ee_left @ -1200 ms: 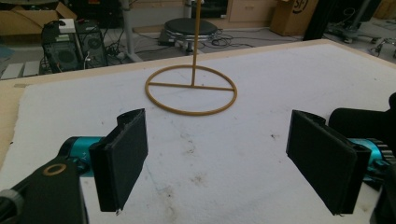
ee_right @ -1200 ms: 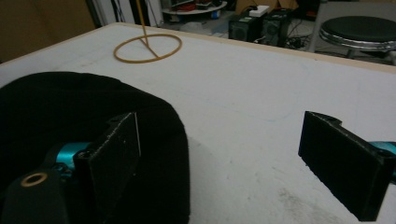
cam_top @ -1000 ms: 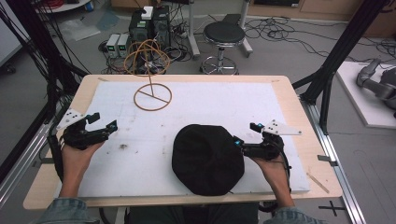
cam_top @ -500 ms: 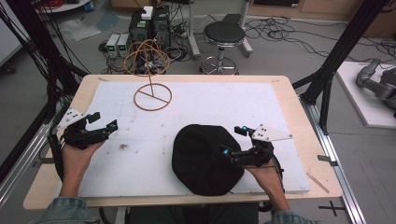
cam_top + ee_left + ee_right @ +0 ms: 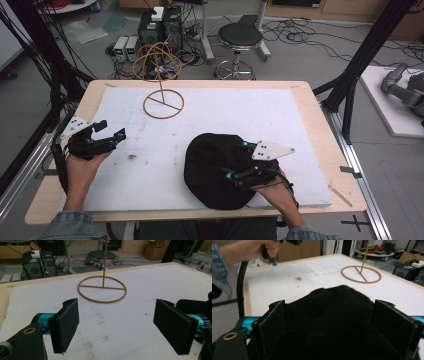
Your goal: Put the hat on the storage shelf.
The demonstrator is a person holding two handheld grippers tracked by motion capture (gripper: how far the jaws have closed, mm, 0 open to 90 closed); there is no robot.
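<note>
The right gripper (image 5: 237, 161) sits over the near right part of a black cap (image 5: 212, 170), jaws spread wide with the dark fabric between them, nothing pinched. The cap lies on the white mat (image 5: 225, 120) near the table's front edge. The left gripper (image 5: 111, 131) hovers wide open and empty at the mat's left side. A tan wire hoop stand (image 5: 163, 102) stands toward the far side

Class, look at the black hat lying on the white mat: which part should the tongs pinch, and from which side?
Probably the near right edge of the black hat, approached from the person's side. It lies flat and limp, so only an edge or fold offers something thin to pinch, and the open right tongs sit there already.
</note>
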